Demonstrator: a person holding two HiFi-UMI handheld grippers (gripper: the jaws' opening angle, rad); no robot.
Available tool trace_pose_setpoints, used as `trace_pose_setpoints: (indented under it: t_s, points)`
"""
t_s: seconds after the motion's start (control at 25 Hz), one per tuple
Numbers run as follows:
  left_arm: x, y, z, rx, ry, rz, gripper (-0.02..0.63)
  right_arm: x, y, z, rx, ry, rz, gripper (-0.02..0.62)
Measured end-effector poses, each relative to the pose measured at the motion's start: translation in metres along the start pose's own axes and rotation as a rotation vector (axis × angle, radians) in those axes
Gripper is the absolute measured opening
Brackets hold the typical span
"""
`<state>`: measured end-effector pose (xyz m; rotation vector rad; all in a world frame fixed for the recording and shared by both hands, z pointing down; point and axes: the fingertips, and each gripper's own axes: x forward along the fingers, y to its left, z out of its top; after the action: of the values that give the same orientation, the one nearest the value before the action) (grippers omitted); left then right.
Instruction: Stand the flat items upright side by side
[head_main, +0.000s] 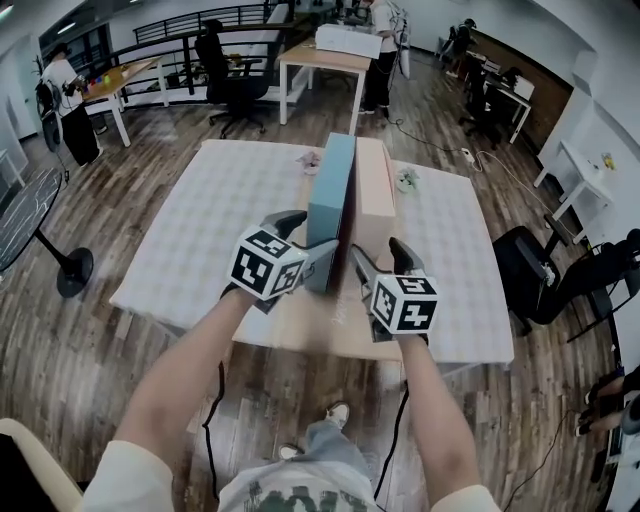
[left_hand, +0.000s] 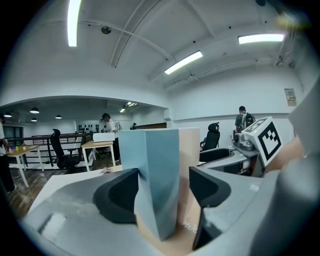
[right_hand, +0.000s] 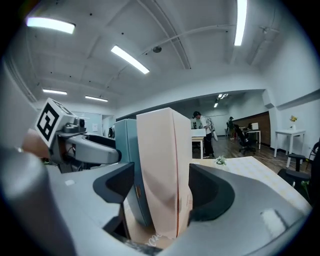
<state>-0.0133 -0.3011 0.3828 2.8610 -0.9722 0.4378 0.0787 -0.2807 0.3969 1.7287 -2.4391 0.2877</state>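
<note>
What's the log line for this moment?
blue box and pink box upright, side by side | left gripper open around blue box | right gripper open around pink box

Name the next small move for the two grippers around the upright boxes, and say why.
Probably draw both grippers straight back toward the person. The blue box and pink box already stand upright, side by side, and the jaws of the left gripper and right gripper straddle them with gaps showing, so only a clean withdrawal seems left.
</note>
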Motion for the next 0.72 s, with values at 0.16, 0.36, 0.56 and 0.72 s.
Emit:
trace_pose_setpoints:
  t_s: [0.16, 0.36, 0.56, 0.72]
  points:
    - [0.001, -0.001, -0.001, 0.007, 0.014, -0.027, 0.334, -0.007, -0.008, -0.006, -0.06, 0.036, 0.058, 0.315]
    - [0.002, 0.0, -0.004, -0.056, -0.002, -0.041, 0.334, 0.003, -0.013, -0.018, -0.072, 0.09, 0.092, 0.224]
    - [0.006, -0.004, -0.001, -0.075, -0.019, -0.043, 0.33, 0.013, 0.0, -0.017, -0.058, 0.065, 0.131, 0.206]
    - [0.008, -0.003, 0.0, -0.075, -0.02, -0.03, 0.33, 0.023, 0.01, -0.015, -0.036, 0.049, 0.13, 0.202]
